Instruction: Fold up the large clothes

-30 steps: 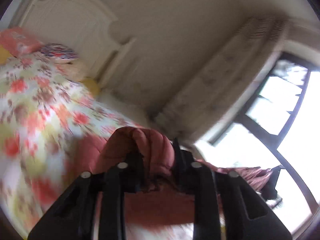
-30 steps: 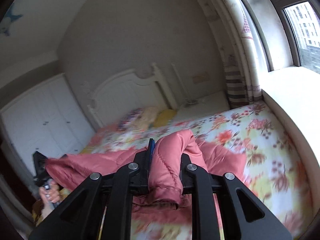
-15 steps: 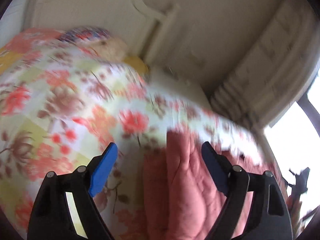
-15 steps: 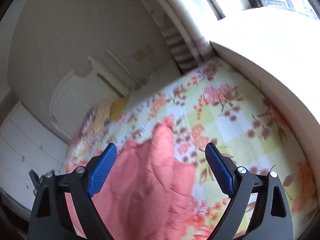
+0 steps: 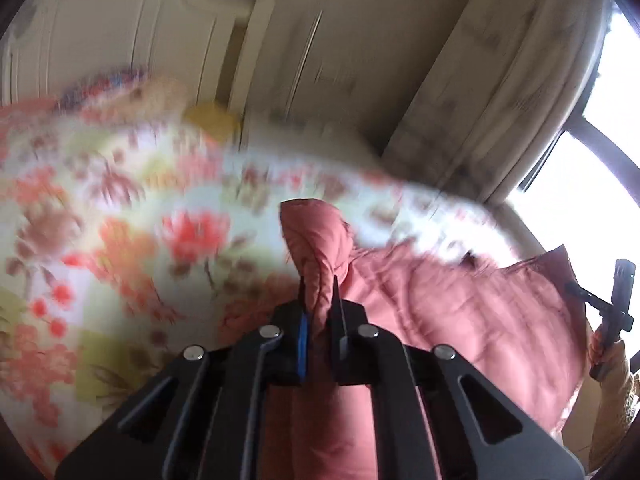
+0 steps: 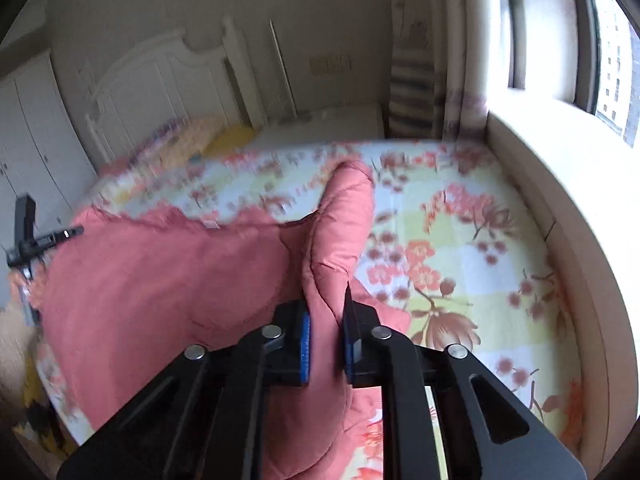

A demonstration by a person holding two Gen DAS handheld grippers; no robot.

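A large salmon-pink quilted jacket (image 5: 460, 312) lies spread on the floral bed. My left gripper (image 5: 319, 300) is shut on a raised fold of it, which sticks up past the fingertips. In the right wrist view my right gripper (image 6: 326, 320) is shut on another fold of the same jacket (image 6: 160, 280), with a sleeve-like part (image 6: 344, 216) rising ahead. Each gripper shows small at the edge of the other's view, the right one (image 5: 616, 308) and the left one (image 6: 28, 232).
The bed has a floral sheet (image 6: 460, 248) in red, yellow and white. A white headboard (image 6: 160, 84) and pillows (image 6: 188, 136) stand at the far end. A cream window ledge (image 6: 568, 184) and curtain (image 5: 500, 92) run along the right side. White wardrobes (image 6: 28, 128) are at left.
Half a second ago both grippers were open above the jacket. Both have now closed on folds of the jacket. The views have shifted and are blurred.
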